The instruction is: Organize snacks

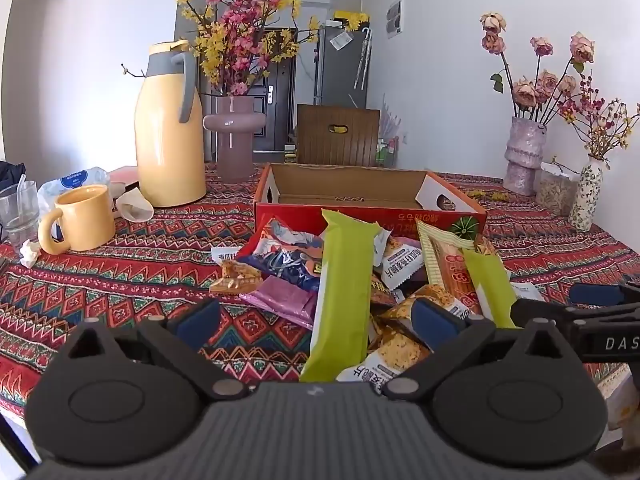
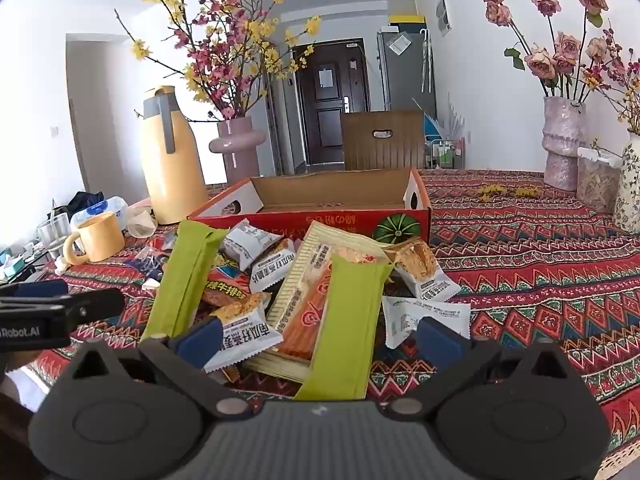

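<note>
Hovering with both jaws spread, the left gripper (image 1: 316, 316) and right gripper (image 2: 320, 336) are facing the snack pile (image 2: 304, 280) just ahead, probably needing one green packet (image 1: 344, 300) pinched for the box (image 1: 360, 188) beyond.

White walls (image 2: 480, 80) and ceiling, bright daylight, left side washed out. Table under a red patterned cloth (image 2: 540, 264). Dark panelled door (image 2: 330, 108) at the end of a hallway, grey fridge (image 2: 404, 72) to its right with a yellow box on top. Brown chair back (image 2: 382, 146) with a handle slot behind the table's far edge. On the table, far left: yellow thermos jug (image 1: 168, 128), mauve vase (image 1: 234, 136) with pink and yellow blossom branches, yellow mug (image 1: 82, 224), clear glass (image 1: 20, 208). Far right: textured lilac vase (image 2: 562, 140) of dried roses, floral-print vase (image 1: 586, 196), clear lidded container (image 2: 598, 180) between them.
</note>
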Available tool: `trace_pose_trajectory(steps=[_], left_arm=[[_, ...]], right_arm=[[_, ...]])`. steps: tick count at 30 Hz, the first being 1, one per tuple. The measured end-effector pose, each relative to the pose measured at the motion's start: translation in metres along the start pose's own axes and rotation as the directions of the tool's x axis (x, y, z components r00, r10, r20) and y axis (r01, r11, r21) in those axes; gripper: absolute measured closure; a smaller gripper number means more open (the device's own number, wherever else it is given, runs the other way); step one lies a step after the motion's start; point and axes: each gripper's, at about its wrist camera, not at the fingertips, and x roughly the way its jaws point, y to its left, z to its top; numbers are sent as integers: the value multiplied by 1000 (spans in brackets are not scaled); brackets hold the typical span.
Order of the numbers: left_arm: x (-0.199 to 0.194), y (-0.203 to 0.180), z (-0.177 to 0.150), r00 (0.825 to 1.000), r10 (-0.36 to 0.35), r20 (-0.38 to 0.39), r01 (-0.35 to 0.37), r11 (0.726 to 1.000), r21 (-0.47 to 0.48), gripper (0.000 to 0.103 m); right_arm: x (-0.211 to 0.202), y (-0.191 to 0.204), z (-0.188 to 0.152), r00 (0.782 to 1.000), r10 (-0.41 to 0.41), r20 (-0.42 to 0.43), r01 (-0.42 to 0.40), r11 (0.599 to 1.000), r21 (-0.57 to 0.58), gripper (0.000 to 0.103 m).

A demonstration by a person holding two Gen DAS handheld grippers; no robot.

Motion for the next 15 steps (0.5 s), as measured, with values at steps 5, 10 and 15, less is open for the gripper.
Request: trace_pose_trajectory(steps=[5, 10, 15], left_arm=[[-10, 0, -1, 1000, -3, 15, 3, 1000, -15, 0], [-7, 2, -2, 1000, -1, 6, 1, 1000, -16, 0], [-7, 2, -2, 1000, 1, 7, -1, 1000, -15, 0]], right_arm=[[0, 1, -1, 1000, 0, -3, 0, 1000, -1, 0], [-3, -1, 0, 1000, -2, -6, 2, 1000, 4, 0], [-1, -2, -1, 1000, -7, -13, 7, 1000, 10, 0]])
